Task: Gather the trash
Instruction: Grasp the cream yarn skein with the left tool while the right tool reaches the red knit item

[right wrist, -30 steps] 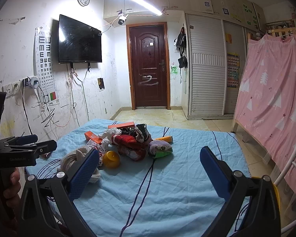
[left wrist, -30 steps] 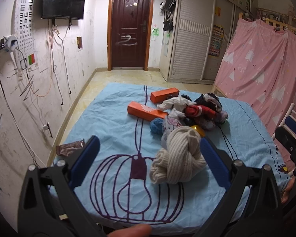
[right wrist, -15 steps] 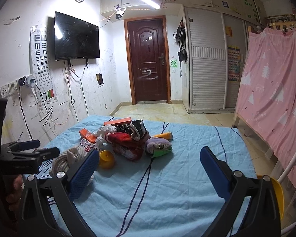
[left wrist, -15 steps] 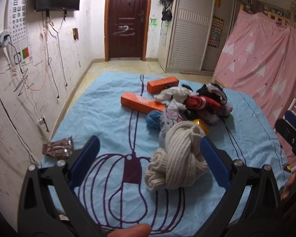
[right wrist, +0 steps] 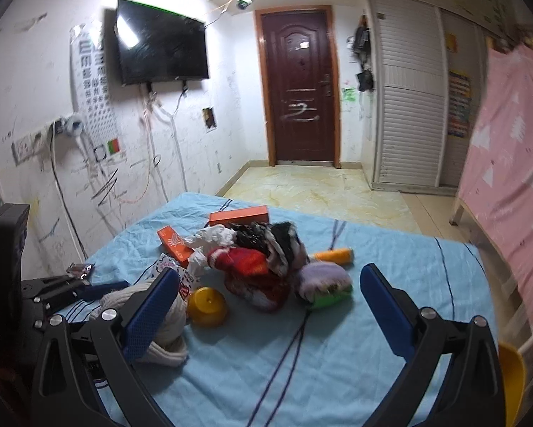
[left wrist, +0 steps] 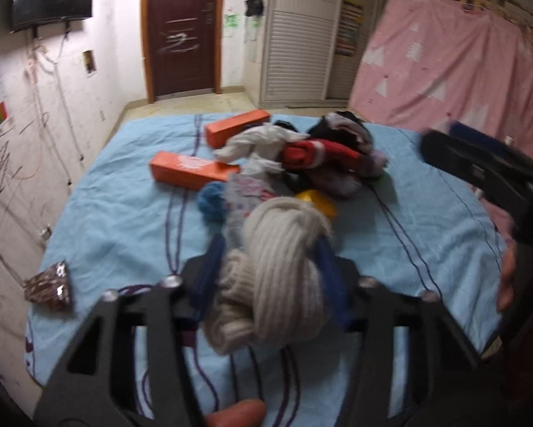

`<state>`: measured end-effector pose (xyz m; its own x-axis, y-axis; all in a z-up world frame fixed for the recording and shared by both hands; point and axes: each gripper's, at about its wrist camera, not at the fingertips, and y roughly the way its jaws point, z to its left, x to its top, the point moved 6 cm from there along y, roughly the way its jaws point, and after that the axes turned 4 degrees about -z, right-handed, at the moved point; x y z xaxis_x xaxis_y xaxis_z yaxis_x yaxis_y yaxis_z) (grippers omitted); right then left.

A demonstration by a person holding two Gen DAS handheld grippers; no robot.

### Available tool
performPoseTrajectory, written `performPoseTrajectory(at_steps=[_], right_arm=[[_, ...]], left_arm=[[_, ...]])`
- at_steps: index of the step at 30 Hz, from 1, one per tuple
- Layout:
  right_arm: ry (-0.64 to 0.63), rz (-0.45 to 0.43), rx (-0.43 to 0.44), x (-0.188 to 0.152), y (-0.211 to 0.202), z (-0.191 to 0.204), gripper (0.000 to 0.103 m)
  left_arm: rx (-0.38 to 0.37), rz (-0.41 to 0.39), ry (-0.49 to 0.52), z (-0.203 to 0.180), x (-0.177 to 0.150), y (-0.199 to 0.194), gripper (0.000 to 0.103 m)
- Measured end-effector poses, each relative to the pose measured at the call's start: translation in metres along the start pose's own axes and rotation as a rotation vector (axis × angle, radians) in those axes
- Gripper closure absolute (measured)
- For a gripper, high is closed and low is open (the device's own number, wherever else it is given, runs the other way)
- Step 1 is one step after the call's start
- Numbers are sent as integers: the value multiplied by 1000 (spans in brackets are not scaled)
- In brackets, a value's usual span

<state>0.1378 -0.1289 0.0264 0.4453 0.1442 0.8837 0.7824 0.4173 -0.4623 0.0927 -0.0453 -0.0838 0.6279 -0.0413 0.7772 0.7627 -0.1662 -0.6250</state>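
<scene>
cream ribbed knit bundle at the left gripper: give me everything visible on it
The cream ribbed knit bundle looks like soft chunky wool, rolled or knotted into a lumpy ball with a thicker cuff-like fold low on its left. It lies on the light blue bedsheet, nearest of the clothes pile. The left gripper is closing on it, blue pads at both flanks. The right wrist view shows it partly hidden behind a finger.

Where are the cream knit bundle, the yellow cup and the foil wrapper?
cream knit bundle (left wrist: 280,267), left wrist view, ribbed middle.
yellow cup (right wrist: 207,302), right wrist view, side wall.
foil wrapper (left wrist: 49,287), left wrist view, crinkled middle.
</scene>
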Motion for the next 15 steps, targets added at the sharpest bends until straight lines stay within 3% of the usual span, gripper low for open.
performPoseTrajectory(at_steps=[7,10,13,15], right_arm=[[-27,76,158,14,35,23,8],[-52,112,181,16,49,30,9],[-93,150,196,15,62,39,19],[-119,185,211,12,71,46,39]], left_arm=[[-154,17,-20,2,5,-11,65],[-188,-10,-27,7,8,-21,65],[-210,-52,-28,14,12,-34,65],[-210,-74,-34,19,16,-38,65]])
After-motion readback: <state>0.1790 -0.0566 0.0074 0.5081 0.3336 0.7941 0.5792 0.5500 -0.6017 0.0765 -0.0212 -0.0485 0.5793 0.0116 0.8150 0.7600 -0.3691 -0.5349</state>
